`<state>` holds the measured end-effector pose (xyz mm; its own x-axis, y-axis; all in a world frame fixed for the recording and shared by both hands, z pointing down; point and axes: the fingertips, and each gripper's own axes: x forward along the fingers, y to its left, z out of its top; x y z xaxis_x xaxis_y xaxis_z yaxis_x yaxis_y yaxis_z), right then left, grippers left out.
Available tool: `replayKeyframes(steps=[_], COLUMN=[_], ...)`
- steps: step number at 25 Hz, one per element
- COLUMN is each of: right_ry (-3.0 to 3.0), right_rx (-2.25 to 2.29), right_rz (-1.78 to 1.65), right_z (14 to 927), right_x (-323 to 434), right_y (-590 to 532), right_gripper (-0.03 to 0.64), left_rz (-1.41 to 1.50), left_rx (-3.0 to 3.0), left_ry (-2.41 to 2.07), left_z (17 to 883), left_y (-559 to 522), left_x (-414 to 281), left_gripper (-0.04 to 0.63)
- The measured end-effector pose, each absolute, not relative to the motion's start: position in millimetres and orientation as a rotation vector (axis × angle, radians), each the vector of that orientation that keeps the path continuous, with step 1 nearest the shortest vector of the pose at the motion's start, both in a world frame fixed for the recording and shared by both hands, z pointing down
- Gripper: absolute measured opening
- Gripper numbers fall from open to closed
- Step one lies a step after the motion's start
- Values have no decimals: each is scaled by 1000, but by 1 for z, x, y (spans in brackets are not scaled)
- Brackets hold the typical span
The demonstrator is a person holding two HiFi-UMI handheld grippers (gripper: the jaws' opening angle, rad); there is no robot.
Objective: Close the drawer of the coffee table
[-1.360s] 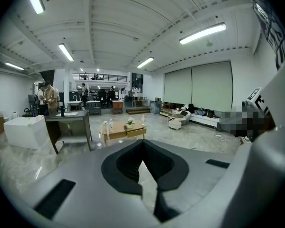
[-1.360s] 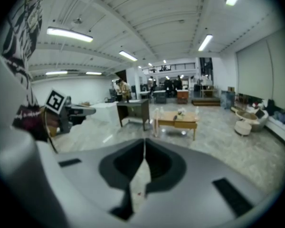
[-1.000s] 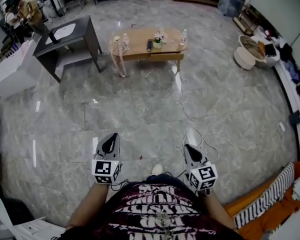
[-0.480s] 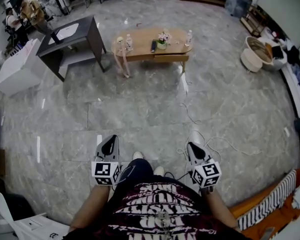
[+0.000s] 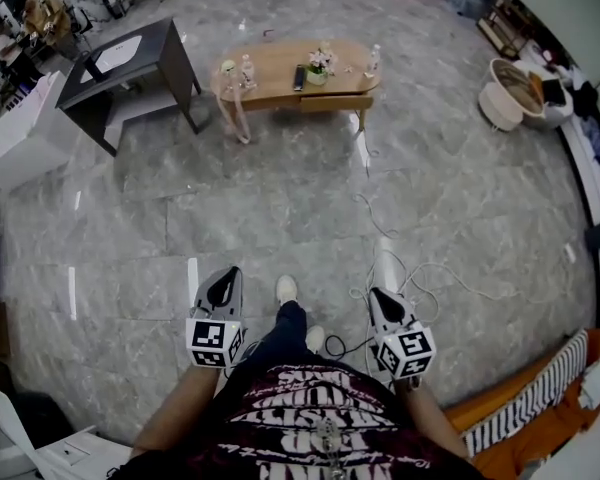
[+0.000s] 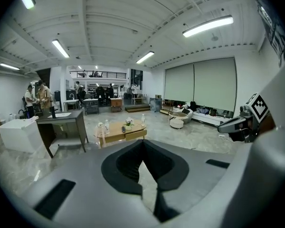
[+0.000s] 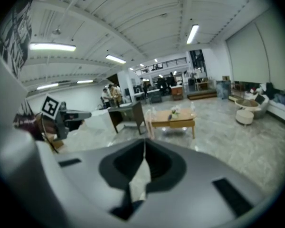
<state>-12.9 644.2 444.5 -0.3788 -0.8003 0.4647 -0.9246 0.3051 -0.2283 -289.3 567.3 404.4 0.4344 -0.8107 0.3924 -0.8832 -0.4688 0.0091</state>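
The left gripper (image 5: 223,274) was held low in front of the person, its fingers pressed together with nothing between them. The right gripper (image 5: 376,294), well apart from it, was likewise closed and empty. A shoe (image 5: 287,288) showed between them on the floor (image 5: 280,208). Far ahead stood the table (image 5: 270,68), its drawer (image 5: 332,102) sticking out a little from the near side, touched by neither gripper. A desk (image 5: 130,63) stood left of it.
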Motion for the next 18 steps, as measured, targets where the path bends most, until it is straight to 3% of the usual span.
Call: replayKeyframes(steps=[9,18], right_ry=[-2271,-2323], right_rx=[1633,1547], right_rz=[671,658], right_z=[438,439], right_x=[-7,-44], right_y=[605,549], right_gripper=[35,35], left_rz=[498,501], left_rx=[2559,2471], left_ry=[-1368,-1474], left_z=[403,408], left_y=[516,474], left_x=[-261,-306], left_gripper=[23,23])
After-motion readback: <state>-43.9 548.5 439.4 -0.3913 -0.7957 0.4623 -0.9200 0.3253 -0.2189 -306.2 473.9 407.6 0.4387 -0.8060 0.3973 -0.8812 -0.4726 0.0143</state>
